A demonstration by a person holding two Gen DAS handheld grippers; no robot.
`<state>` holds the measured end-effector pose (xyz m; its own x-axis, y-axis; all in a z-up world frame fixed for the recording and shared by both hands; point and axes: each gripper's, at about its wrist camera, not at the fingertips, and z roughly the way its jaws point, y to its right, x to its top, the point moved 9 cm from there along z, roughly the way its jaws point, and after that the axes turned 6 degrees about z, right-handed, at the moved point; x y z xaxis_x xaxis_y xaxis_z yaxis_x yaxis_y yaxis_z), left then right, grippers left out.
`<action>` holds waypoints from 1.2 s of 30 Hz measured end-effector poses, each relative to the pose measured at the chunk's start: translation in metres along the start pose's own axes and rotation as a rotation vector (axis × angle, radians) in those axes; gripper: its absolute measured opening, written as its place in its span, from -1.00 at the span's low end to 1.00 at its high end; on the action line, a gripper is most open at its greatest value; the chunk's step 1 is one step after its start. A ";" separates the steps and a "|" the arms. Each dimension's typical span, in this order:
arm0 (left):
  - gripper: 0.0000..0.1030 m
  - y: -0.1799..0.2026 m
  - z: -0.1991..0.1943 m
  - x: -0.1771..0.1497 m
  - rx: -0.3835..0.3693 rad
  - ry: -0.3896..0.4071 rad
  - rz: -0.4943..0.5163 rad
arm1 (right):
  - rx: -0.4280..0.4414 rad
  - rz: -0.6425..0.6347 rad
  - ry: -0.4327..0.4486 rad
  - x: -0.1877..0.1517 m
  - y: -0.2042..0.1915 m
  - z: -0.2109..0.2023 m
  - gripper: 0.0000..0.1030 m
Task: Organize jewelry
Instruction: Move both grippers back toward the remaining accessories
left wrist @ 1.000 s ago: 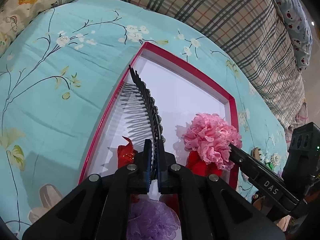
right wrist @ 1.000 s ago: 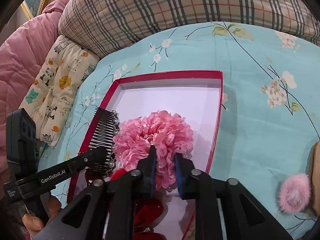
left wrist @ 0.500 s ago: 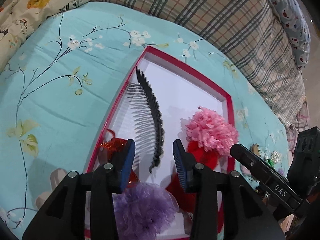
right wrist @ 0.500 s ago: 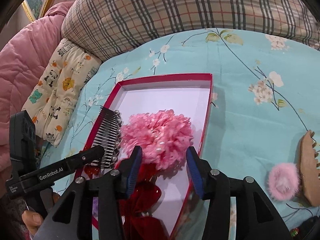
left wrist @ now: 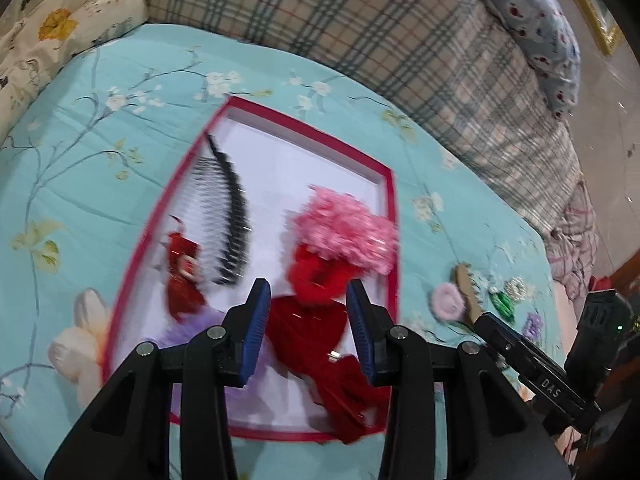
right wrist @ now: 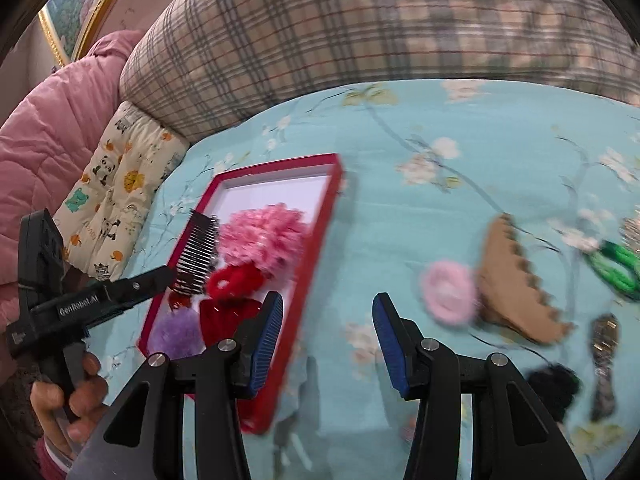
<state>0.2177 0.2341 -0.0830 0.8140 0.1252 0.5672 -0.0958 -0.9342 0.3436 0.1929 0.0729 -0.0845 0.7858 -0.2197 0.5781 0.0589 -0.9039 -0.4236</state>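
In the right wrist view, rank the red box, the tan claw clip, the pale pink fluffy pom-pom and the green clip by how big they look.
Largest to smallest:
1. Red shallow box
2. Tan claw clip
3. Pale pink fluffy pom-pom
4. Green clip, though it is blurred and cut by the edge, so unsure against the pom-pom.

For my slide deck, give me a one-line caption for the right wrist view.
Open right gripper hovers over the floral bedsheet, between the red tray and a pink pom-pom.

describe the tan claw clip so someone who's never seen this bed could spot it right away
On the turquoise floral bedsheet, look right of the red-rimmed tray, outside it. The tan claw clip lies there beside a fluffy pale pink scrunchie. It is the only brown piece, curved, with a toothed edge.
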 end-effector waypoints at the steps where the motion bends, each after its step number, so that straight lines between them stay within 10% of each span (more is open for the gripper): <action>1: -0.29 0.007 0.000 -0.001 -0.009 -0.002 0.006 | -0.008 0.006 0.006 -0.001 0.004 -0.005 -0.05; 36: -0.29 0.184 0.068 -0.074 -0.200 -0.210 0.234 | -0.251 0.204 0.079 -0.020 0.193 -0.095 -0.03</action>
<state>0.1789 0.0296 -0.1129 0.8545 -0.1743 0.4893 -0.3863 -0.8430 0.3744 0.1300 -0.1323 -0.1113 0.7152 -0.4241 0.5555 -0.2554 -0.8985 -0.3570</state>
